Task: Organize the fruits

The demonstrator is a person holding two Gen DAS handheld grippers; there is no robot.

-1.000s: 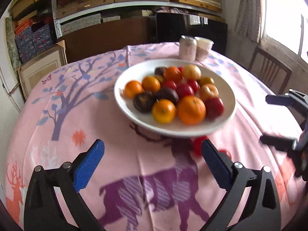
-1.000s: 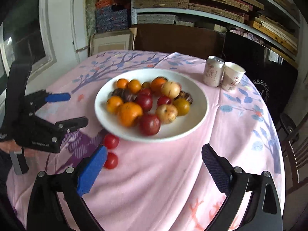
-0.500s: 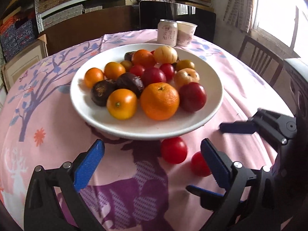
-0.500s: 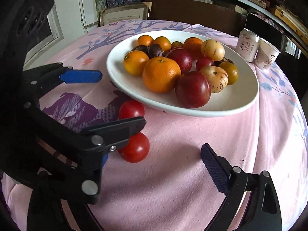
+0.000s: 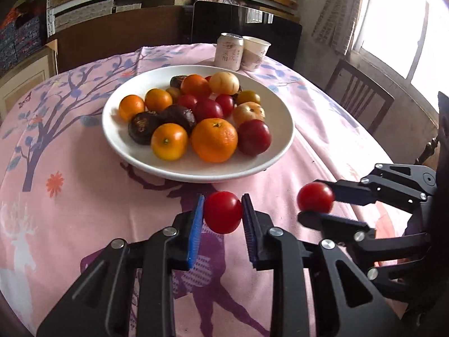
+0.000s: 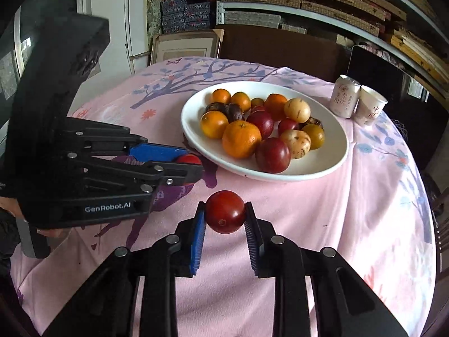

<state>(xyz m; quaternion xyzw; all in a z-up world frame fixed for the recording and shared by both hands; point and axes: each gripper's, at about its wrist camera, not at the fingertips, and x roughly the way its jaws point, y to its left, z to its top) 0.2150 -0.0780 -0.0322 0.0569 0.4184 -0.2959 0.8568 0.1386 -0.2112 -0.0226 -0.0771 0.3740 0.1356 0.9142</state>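
My left tongs [image 5: 222,214] pinch one tomato [image 5: 223,212], my right tongs [image 6: 225,215] another tomato [image 6: 225,212], both lifted just short of the plate [image 5: 280,151], presumably to join its fruit.

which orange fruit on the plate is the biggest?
The large orange at the front of the plate, between a smaller orange fruit and a dark red fruit. It is clearly bigger than the rest.
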